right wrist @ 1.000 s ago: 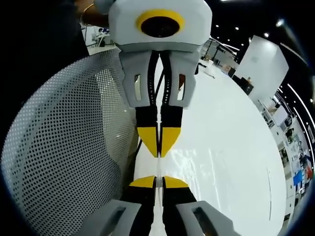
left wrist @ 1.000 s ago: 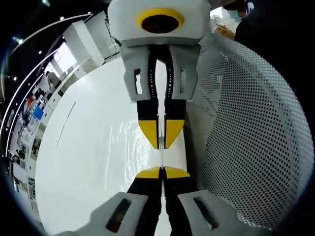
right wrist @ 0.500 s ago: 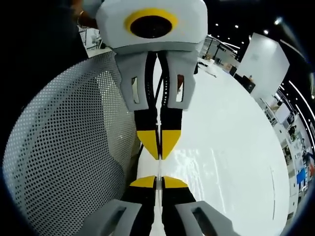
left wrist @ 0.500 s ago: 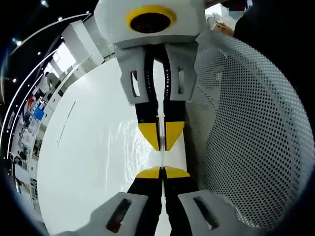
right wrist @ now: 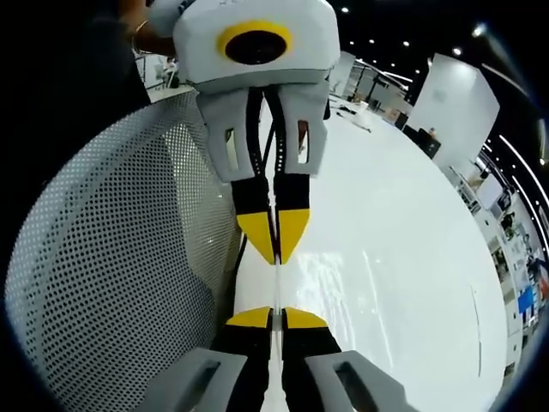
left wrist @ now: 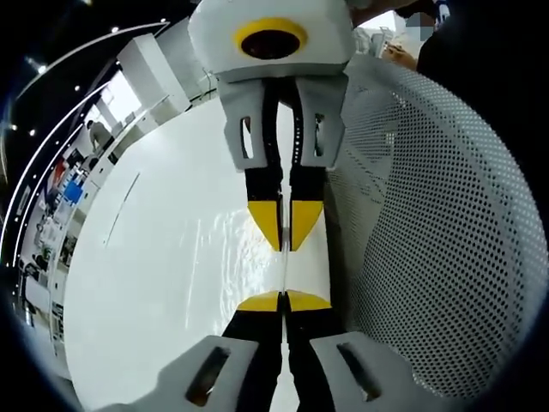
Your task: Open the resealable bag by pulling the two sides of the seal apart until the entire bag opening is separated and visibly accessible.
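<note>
Pinching the bag's (left wrist: 284, 273) edge, apparently, left gripper (left wrist: 284, 302) faces right gripper (right wrist: 275, 318)

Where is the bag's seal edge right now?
In the left gripper view the bag edge runs between both shut grippers' yellow tips, beside the perforated basket.

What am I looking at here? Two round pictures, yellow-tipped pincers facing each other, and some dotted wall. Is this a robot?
No robot: a person holds a claw in each hand, and a fisheye camera rides on each. In the left gripper view, the left claw rises from the bottom and the right claw faces it from above; the right gripper view mirrors this. Both are shut on the clear resealable bag, stretched thin between them. Below lies a white table; beside it stands a perforated white panel.
</note>
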`<control>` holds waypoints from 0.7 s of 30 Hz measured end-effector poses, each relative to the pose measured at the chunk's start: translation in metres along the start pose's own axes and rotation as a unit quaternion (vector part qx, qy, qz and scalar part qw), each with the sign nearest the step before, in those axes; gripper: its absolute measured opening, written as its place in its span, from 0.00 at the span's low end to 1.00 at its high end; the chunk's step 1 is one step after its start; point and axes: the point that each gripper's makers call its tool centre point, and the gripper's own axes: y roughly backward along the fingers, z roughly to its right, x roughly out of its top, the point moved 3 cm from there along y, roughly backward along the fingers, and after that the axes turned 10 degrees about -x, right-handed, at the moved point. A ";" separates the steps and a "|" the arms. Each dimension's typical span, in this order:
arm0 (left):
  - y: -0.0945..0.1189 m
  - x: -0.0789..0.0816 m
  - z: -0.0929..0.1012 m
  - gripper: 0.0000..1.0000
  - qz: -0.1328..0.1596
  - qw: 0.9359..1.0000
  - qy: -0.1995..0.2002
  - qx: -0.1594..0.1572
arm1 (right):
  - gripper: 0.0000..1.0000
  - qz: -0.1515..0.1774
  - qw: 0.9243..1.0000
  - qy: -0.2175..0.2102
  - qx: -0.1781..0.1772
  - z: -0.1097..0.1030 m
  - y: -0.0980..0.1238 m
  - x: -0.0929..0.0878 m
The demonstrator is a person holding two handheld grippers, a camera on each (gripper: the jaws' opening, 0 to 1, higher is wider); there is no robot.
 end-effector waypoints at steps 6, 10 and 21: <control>0.000 0.001 0.000 0.00 0.001 1.000 0.004 0.004 | 0.00 -0.005 1.000 -0.004 0.000 0.000 0.003 -0.005; 0.001 0.000 0.000 0.00 0.004 1.000 0.008 0.003 | 0.00 -0.007 1.000 -0.009 -0.001 0.000 0.006 -0.010; 0.002 -0.007 0.001 0.00 0.001 1.000 0.008 0.002 | 0.00 -0.021 1.000 -0.006 -0.003 0.001 0.011 -0.021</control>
